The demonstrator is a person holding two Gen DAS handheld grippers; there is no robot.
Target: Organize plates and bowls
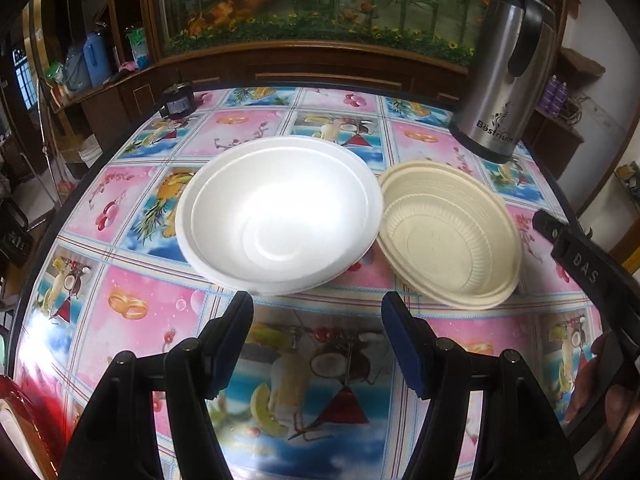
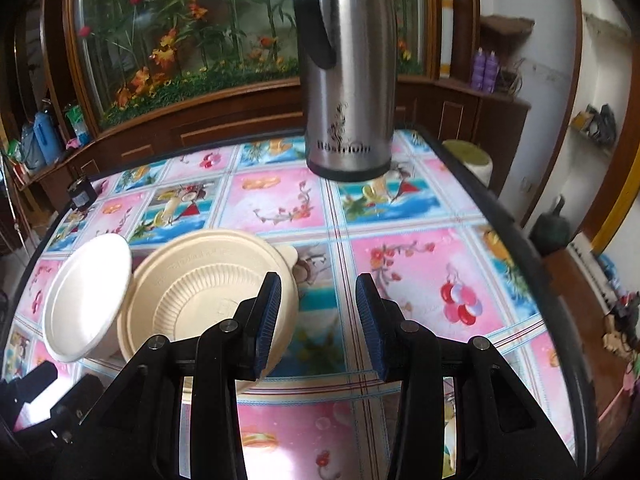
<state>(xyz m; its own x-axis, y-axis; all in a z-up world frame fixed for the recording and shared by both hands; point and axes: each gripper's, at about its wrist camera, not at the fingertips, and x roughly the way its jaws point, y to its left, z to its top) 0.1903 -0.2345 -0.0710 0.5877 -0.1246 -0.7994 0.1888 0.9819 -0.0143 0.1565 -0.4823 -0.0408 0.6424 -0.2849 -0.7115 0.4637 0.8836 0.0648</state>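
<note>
A white round foam bowl and a cream ribbed plastic bowl are sitting rim to rim on the fruit-patterned desk. Both look light, thin and easily crushed, so pinching a rim seems best. The left claw is hanging wide and empty; the right claw is standing narrower, empty, beside the cream bowl.
</note>
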